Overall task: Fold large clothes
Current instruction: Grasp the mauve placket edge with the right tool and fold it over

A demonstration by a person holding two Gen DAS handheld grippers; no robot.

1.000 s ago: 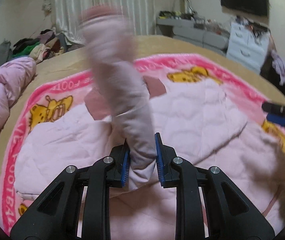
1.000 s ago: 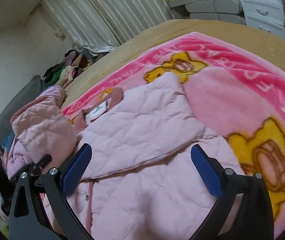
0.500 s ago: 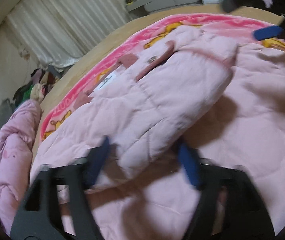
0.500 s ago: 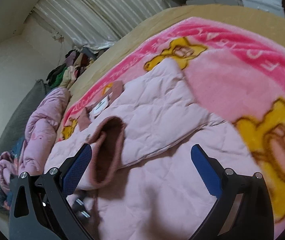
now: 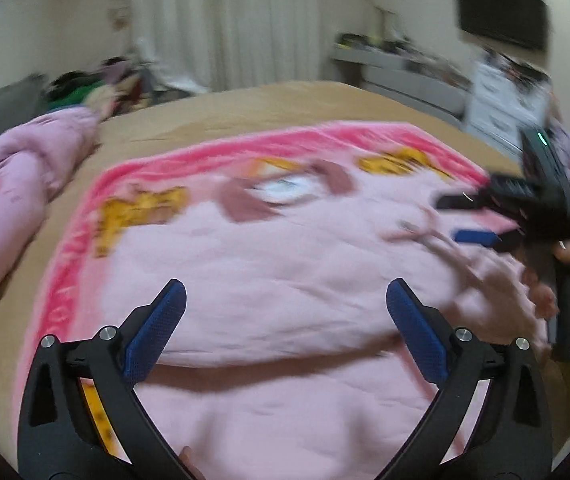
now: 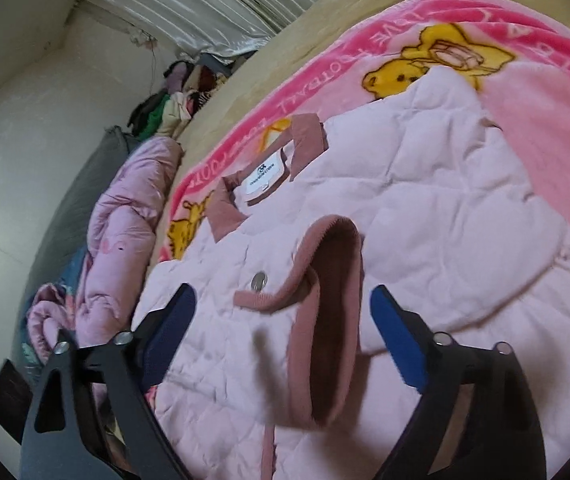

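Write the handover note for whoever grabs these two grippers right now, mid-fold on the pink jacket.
Left gripper: open, empty, above the jacket.
Right gripper: open, empty, just above the sleeve cuff.
Pale pink quilted jacket: flat on the pink bear-print blanket, collar at the far end.
Done: one sleeve with its dusty-rose ribbed cuff lies folded across the body.
Left: the other sleeve's state cannot be told; then fold the body.
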